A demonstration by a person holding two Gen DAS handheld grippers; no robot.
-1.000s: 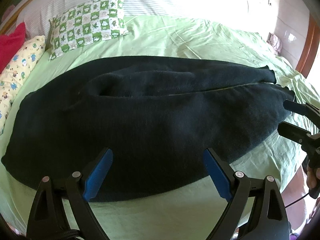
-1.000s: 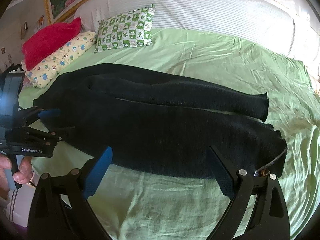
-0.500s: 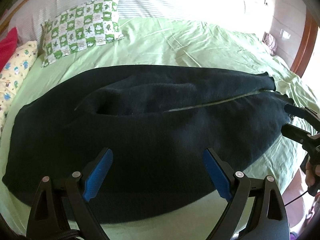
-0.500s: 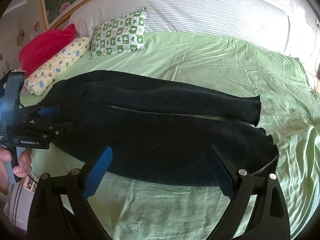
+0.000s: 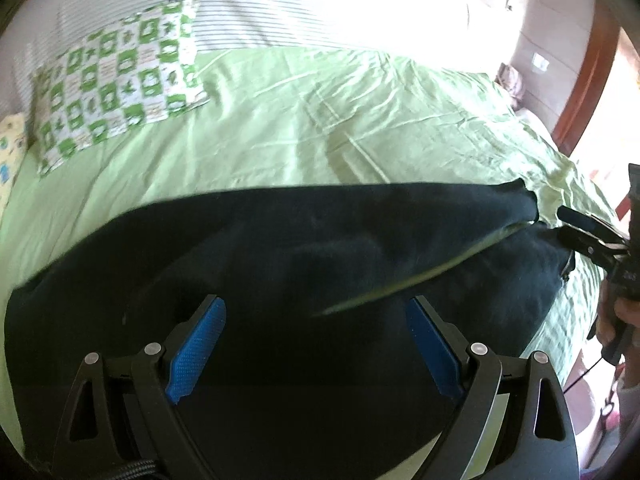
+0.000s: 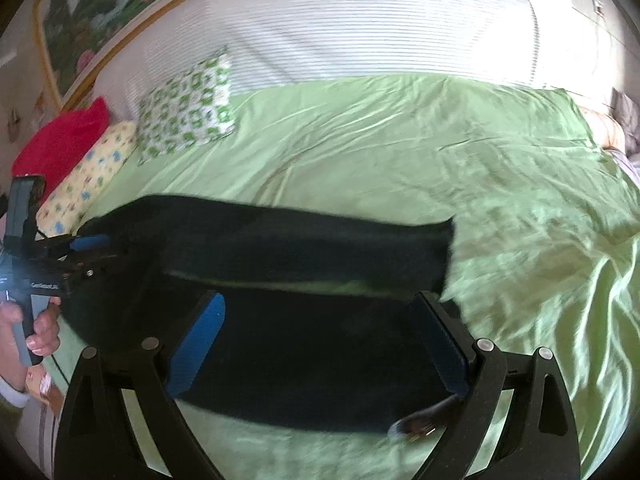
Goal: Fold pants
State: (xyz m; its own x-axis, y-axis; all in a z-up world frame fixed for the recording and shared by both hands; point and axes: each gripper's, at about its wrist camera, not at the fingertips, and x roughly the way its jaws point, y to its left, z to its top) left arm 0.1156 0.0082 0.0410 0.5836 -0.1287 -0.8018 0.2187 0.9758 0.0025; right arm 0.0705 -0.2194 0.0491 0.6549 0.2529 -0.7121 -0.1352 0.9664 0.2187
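Grippers first: the left gripper [image 5: 316,344] hangs right over the waist end of the black pants [image 5: 304,264], jaws spread wide with nothing between the blue pads [image 5: 196,344], just dark fabric below. The right gripper [image 6: 316,340] does the same over the leg end, jaws wide too, its right pad close to the near leg's hem [image 6: 420,424]. The pants lie flat lengthwise across the near part of the bed, legs side by side with a thin strip of green sheet [image 6: 400,160] showing between them. The far leg's cuff [image 6: 446,248] ends well short of the bed's right side, so there's lots of bare, wrinkly sheet past it and behind the pants. Further back, a green checked pillow [image 6: 188,108], a yellow printed pillow [image 6: 88,184] and a red cushion [image 6: 60,140] sit toward the left, then the white striped headboard [image 6: 360,28]. Both views are motion-blurred.
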